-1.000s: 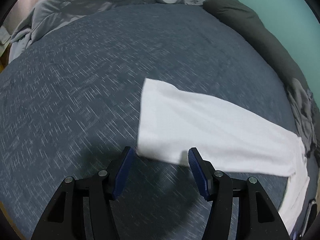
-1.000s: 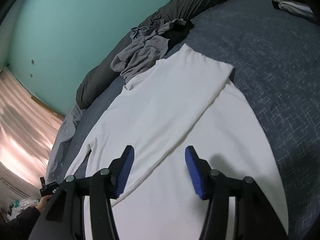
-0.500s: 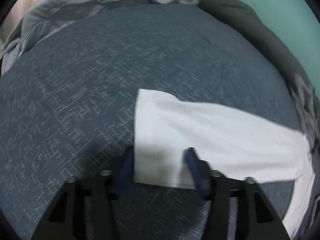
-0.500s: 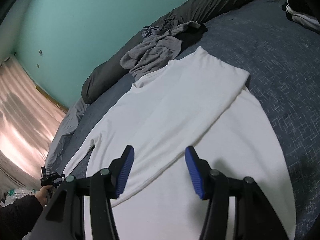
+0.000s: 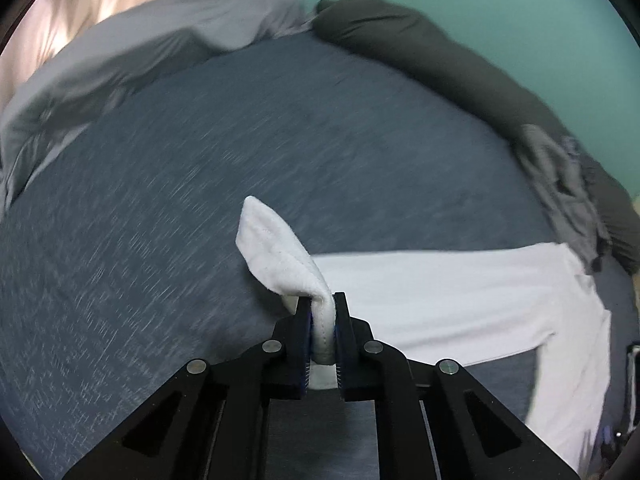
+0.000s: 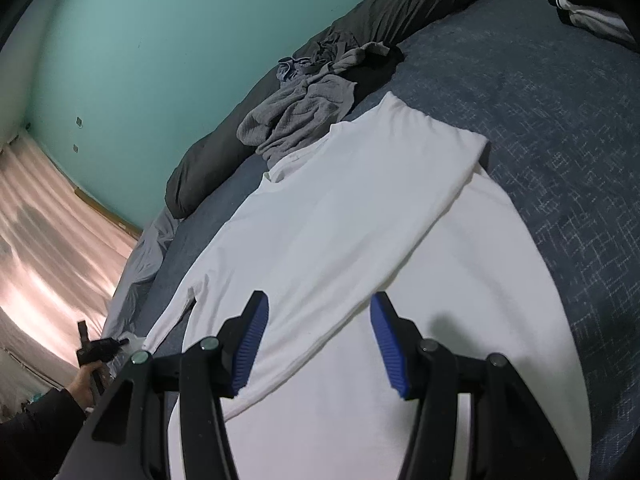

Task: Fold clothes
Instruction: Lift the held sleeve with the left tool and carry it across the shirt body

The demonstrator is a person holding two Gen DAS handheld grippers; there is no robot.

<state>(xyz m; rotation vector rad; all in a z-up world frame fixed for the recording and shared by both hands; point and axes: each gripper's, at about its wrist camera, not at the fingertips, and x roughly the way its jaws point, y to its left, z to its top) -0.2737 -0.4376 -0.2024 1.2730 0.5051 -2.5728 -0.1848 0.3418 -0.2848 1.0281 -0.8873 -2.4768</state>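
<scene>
A white long-sleeved shirt (image 6: pixel 360 208) lies spread on the dark blue bed (image 6: pixel 560 112), one sleeve folded across its body. In the left wrist view my left gripper (image 5: pixel 322 308) is shut on the cuff end of the other sleeve (image 5: pixel 276 252), which stands up off the bed while the sleeve (image 5: pixel 440 300) trails right to the shirt body. My right gripper (image 6: pixel 316 304) hovers open over the shirt's lower body, nothing between its blue pads (image 6: pixel 250 344). The left gripper (image 6: pixel 96 350) also appears far left in the right wrist view, held by a hand.
A crumpled grey garment (image 6: pixel 304 108) lies by the shirt's collar against a long dark bolster (image 6: pixel 400 12) along the teal wall. A light grey duvet (image 5: pixel 140 56) is bunched at the bed's far end. Folded dark clothes (image 6: pixel 588 8) sit at the top right.
My left gripper has closed on the sleeve's cuff and lifted it off the bed; it was open over the flat sleeve end before. The right gripper has stayed open above the shirt.
</scene>
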